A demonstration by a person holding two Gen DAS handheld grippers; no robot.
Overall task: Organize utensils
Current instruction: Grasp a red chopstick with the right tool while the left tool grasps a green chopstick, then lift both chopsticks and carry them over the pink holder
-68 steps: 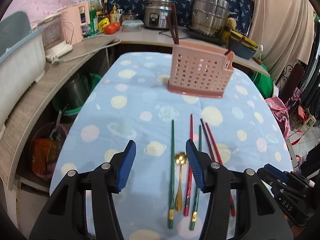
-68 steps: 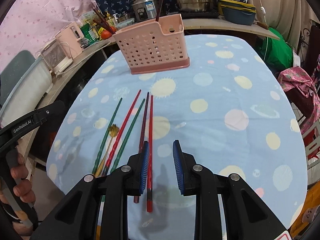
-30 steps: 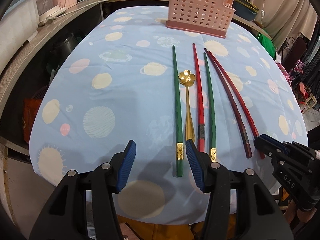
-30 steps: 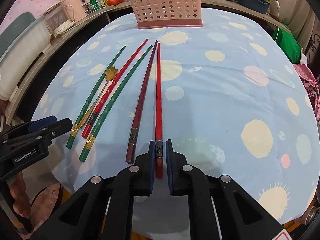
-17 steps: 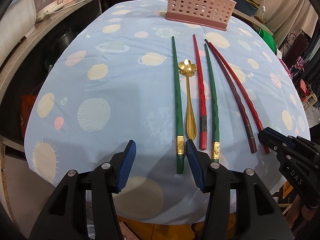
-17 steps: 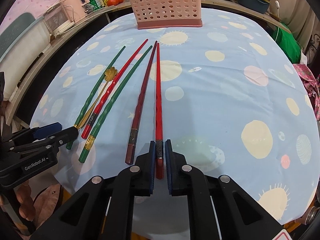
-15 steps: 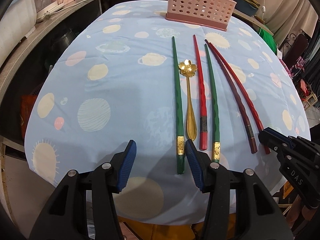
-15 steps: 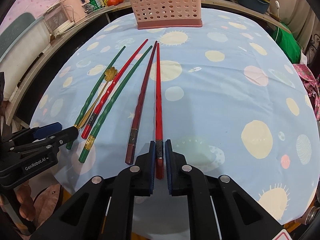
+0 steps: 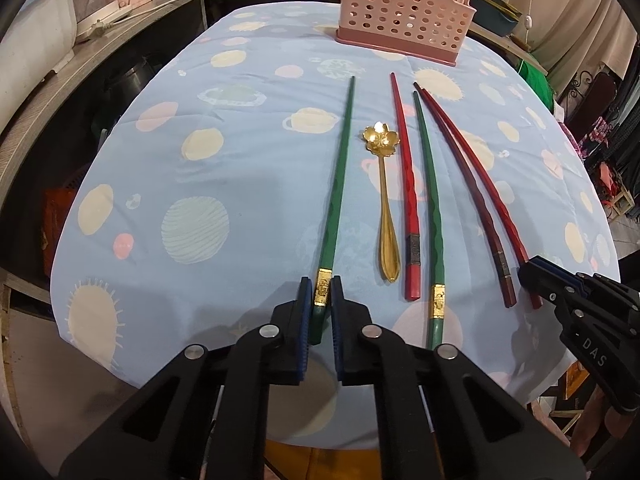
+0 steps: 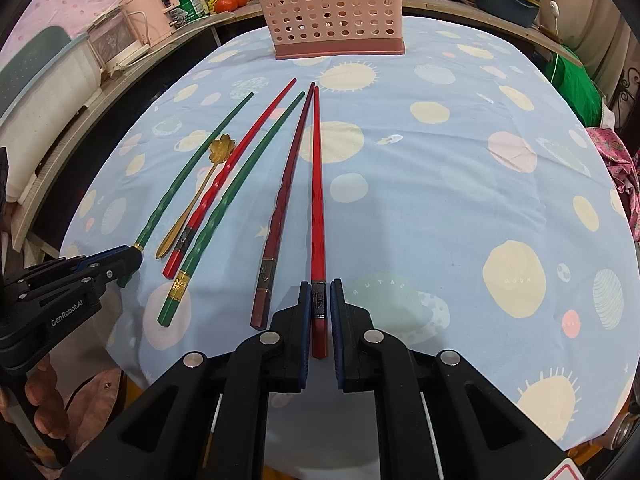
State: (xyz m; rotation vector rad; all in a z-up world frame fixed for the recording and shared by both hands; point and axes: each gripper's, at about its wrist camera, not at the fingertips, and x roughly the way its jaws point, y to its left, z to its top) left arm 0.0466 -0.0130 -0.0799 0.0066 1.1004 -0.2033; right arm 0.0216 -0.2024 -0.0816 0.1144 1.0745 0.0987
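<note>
Just getting started. Left gripper (image 9: pixel 321 296) jaws just squeezed in, pinching the near end of the far-left green chopstick (image 9: pixel 338 178). Right gripper (image 10: pixel 320 300) pressed tight on the bright red chopstick (image 10: pixel 317 200). Both sticks flat on the blue tablecloth (image 9: pixel 224 184). Still lying there: gold spoon (image 9: pixel 385 200) and three more sticks. None seen moved into the pink basket (image 10: pixel 328 12).
</note>
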